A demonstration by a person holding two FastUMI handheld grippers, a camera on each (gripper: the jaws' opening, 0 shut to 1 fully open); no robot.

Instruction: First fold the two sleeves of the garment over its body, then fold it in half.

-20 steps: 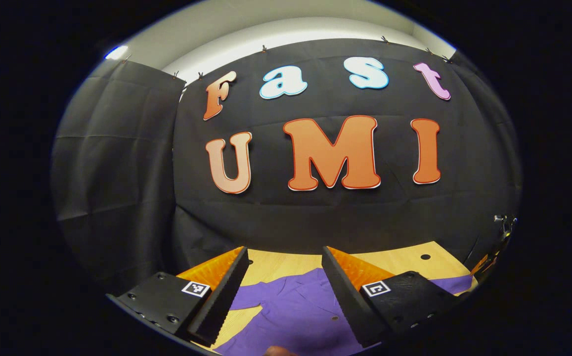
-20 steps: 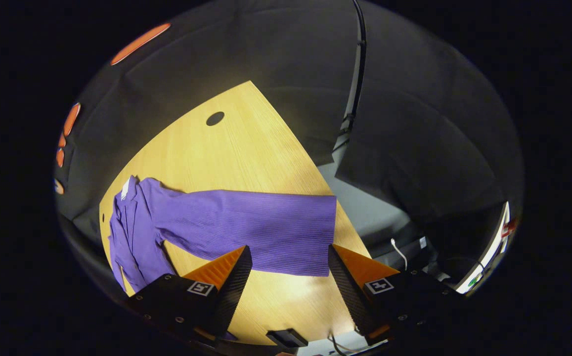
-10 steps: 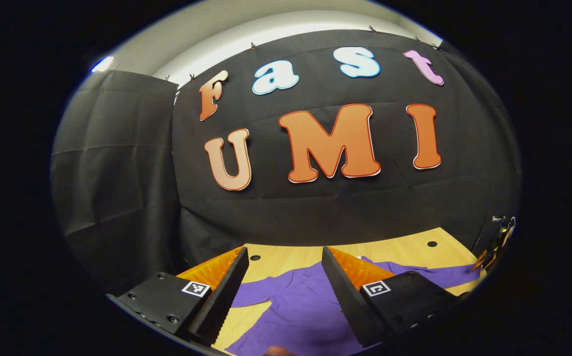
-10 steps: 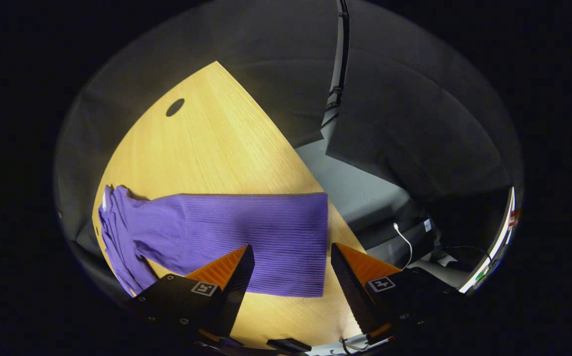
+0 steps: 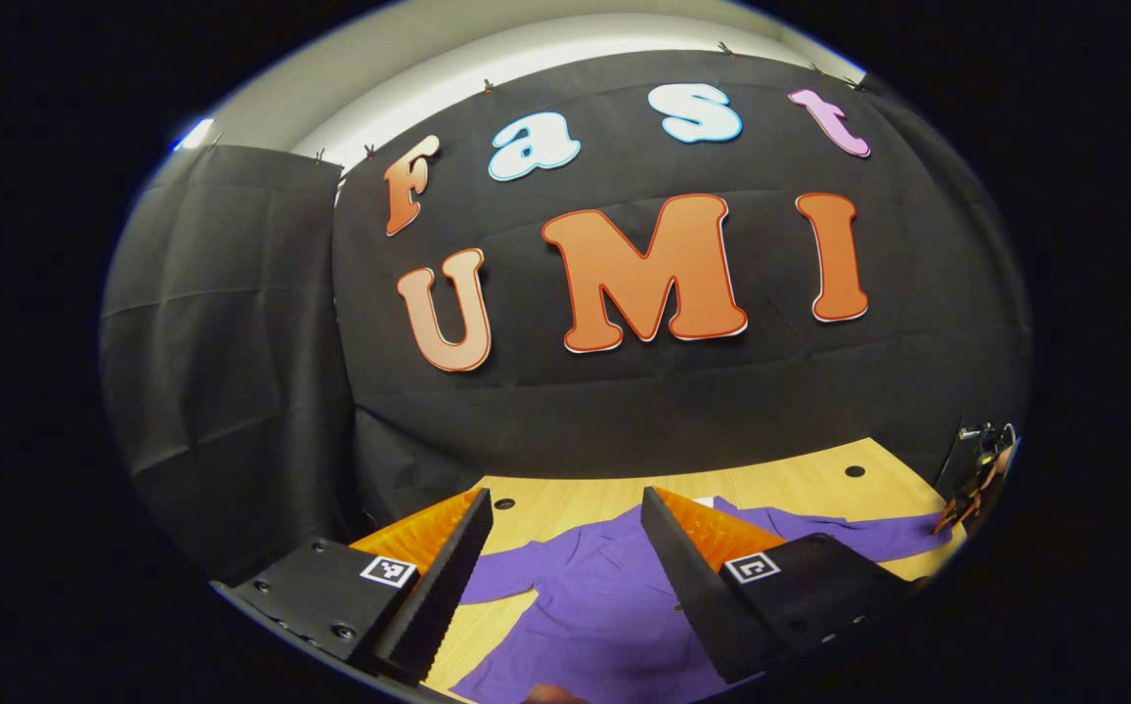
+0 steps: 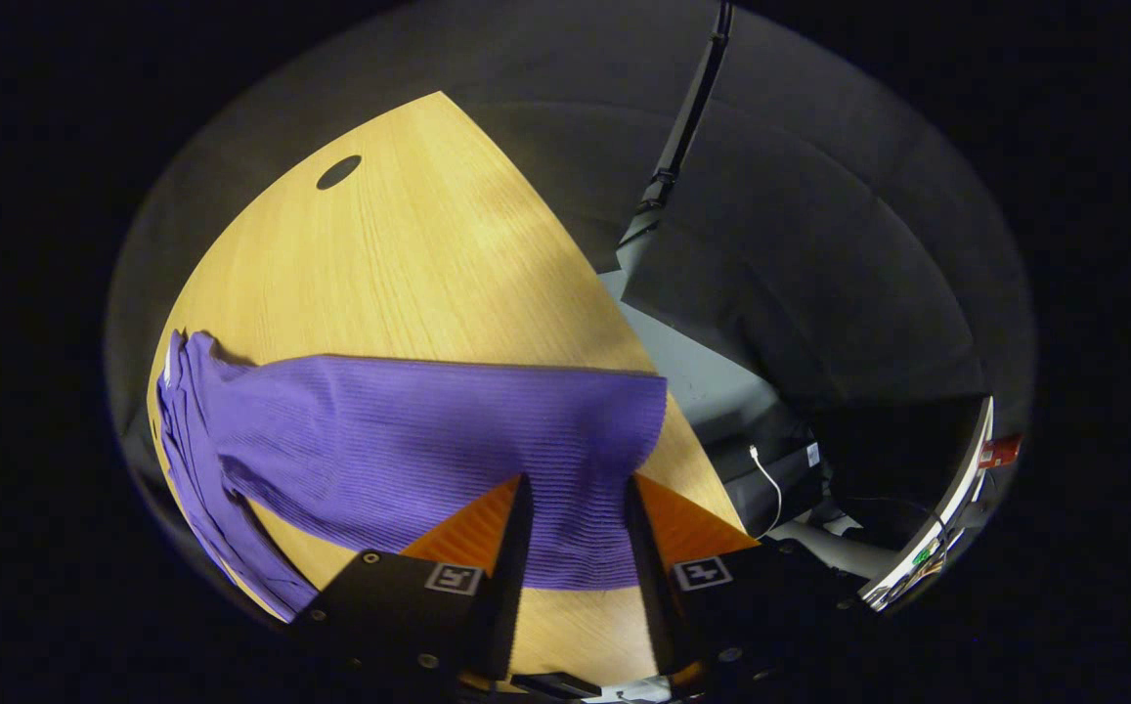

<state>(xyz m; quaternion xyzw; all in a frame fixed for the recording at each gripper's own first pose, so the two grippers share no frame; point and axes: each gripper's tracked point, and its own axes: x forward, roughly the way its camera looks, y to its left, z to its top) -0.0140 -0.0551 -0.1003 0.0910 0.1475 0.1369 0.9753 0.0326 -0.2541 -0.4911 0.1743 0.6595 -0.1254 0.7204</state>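
Pale wooden tabletop [image 6: 409, 264] fills the booth floor of our scene, black cloth wall [image 5: 624, 391] behind it. Nearest us, in the right gripper view, our right gripper [image 6: 570, 533] has its fingers narrowed around the cuff end of the purple ribbed sleeve [image 6: 448, 450], cloth running between them; whether both already press on it we cannot tell. That sleeve lies stretched flat across the table toward its edge, well away from the body of the purple ribbed garment [image 5: 585, 606]. In the left gripper view, our left gripper [image 5: 560, 533] hangs wide apart, holding nothing, above the garment's body. Farther off, the sleeve reaches toward the table's far corner. We judge the task barely begun: neither sleeve is folded over, and the halving fold waits. A second ago the right fingers stood wide short of the cuff; now they have closed in over it.
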